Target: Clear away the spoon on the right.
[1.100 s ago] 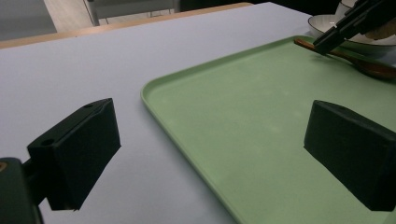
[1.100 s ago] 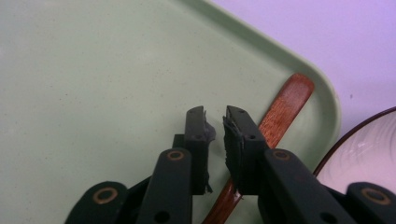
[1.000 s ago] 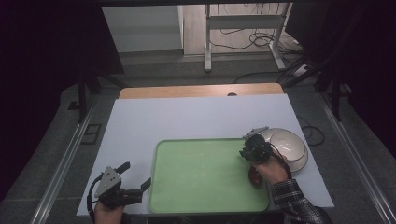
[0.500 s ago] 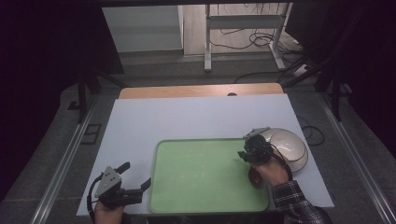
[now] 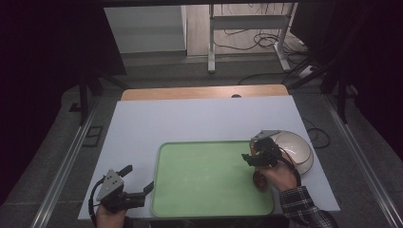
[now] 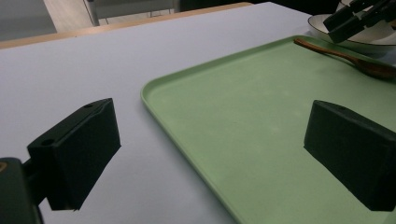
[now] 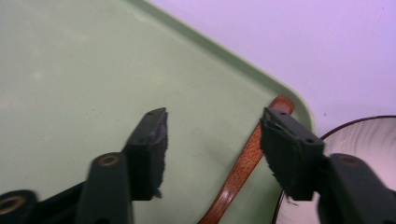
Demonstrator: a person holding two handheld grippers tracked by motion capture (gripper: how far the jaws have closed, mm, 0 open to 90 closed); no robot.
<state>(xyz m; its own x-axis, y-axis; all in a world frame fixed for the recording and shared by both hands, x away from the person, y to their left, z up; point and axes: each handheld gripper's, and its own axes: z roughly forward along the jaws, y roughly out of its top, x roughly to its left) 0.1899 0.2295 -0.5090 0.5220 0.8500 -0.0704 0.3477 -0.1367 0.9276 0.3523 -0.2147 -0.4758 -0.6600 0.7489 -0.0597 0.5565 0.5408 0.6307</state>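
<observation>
Fingers (image 7: 152, 149) of the right gripper (image 7: 212, 144) are standing apart, just opened, gripping nothing; the spoon (image 7: 243, 168) is lying on the tray (image 7: 70, 70). Left gripper (image 6: 210, 154) is gaping wide, empty.

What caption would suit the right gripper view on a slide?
Open right gripper just above a brown wooden spoon lying on the pale green tray, beside a white bowl.

The right gripper (image 5: 254, 156) hangs over the right edge of the tray (image 5: 209, 209), held from behind by the right hand (image 5: 280, 175) in a checked sleeve. Its jaws have just been opening and now stand apart, nothing pinched between them. The left gripper (image 5: 142, 183) sits level just off the tray's left edge, jaws spread wide, the left hand (image 5: 110, 216) gripping its rear.
</observation>
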